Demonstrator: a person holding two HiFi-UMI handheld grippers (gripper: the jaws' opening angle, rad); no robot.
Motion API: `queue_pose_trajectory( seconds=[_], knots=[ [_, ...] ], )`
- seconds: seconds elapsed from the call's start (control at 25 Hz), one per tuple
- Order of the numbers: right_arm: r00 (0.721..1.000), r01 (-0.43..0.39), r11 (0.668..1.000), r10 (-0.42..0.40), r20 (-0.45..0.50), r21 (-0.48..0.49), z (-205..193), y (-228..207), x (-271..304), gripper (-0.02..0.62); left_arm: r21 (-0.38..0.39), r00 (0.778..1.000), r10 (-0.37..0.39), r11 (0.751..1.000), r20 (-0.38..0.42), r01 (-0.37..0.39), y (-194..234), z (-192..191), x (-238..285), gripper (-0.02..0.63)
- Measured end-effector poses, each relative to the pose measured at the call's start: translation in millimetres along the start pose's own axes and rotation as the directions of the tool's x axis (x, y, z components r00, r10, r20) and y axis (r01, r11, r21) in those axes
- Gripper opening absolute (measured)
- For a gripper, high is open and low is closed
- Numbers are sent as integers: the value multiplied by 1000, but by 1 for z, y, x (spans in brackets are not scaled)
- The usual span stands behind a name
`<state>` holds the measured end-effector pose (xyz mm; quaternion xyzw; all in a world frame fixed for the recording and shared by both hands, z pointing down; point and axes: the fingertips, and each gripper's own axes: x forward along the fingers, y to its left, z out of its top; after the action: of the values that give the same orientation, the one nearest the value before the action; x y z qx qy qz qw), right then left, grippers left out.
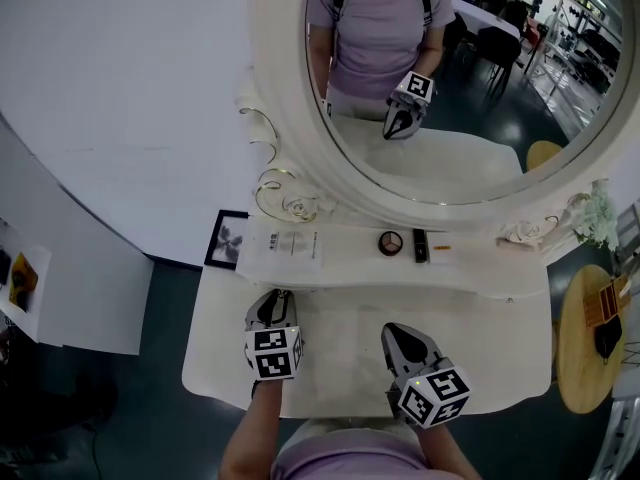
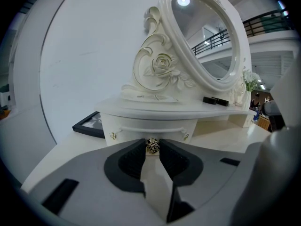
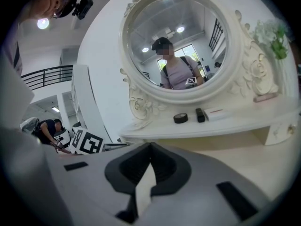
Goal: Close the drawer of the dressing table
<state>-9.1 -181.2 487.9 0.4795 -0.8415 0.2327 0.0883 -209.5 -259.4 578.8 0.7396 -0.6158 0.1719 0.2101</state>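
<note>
The white dressing table (image 1: 500,363) carries a raised shelf (image 2: 155,111) with a small drawer (image 2: 141,130) under it. The drawer's front looks nearly level with the shelf's edge. A small gold knob (image 2: 152,146) sits in the middle of that front. My left gripper (image 2: 152,147) is shut on the knob, its dark pads pressing on both sides. In the head view the left gripper (image 1: 275,296) reaches the shelf's front edge at the left. My right gripper (image 1: 392,330) hovers over the tabletop to the right. Its tips (image 3: 149,146) meet with nothing between them.
A large oval mirror (image 1: 450,68) rises behind the shelf. On the shelf lie a paper sheet (image 1: 290,242), a round compact (image 1: 390,242) and a black tube (image 1: 421,245). A black picture frame (image 1: 227,239) lies at the left, a round wooden side table (image 1: 590,338) at the right.
</note>
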Motion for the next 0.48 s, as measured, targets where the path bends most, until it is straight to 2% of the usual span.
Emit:
queue_pose_trajectory(
  seconds=[0.48],
  knots=[
    [1000, 14, 1000, -14, 7, 11, -1, -10, -9, 3, 0, 1000, 15, 1000, -3, -15, 1, 7, 12, 95]
  ],
)
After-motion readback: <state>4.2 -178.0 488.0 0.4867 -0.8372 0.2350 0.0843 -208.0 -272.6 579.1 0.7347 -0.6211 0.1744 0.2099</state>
